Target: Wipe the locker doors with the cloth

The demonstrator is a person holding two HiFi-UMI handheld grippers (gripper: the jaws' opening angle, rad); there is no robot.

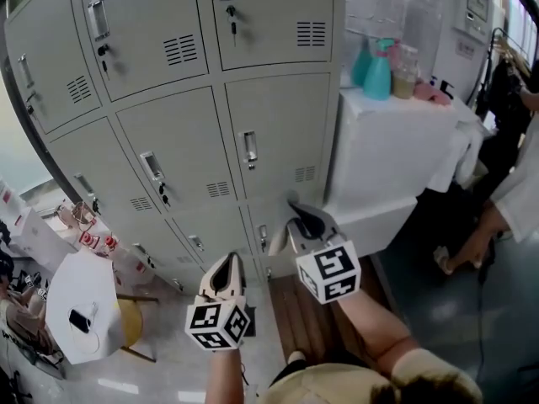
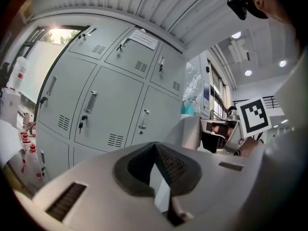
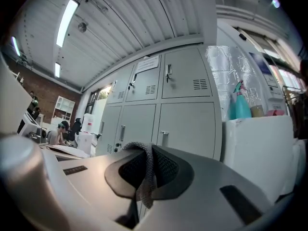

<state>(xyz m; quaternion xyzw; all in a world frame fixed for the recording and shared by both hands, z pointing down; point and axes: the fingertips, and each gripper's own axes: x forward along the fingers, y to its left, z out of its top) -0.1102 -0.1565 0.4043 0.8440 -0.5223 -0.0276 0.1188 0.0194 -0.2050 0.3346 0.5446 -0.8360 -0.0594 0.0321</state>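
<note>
**Right gripper clamping the cloth, left gripper closed and empty**

Your right gripper is pinching the grey cloth. Its jaws are pressing together on a narrow fold of the fabric, which is looping over the tips and hanging down between the pads. Your left gripper is resting with its jaws brought together at the tips, and nothing is sitting between them.

In the head view you are holding both grippers low in front of the locker doors, pointing up toward the bottom rows. The right gripper is sitting closer to the doors, just beside the white cabinet. The left gripper is sitting slightly lower and to its left. No view is showing the cloth touching a door.

Labels and writing:
- Each gripper is carrying a marker cube with black-and-white square patterns and no readable text.
- A paper notice is showing on an upper door, and its print is too small to read.
- Keys are hanging in several door locks.
- A teal spray bottle is standing on top of the white cabinet, and no brand is legible on it.
</note>
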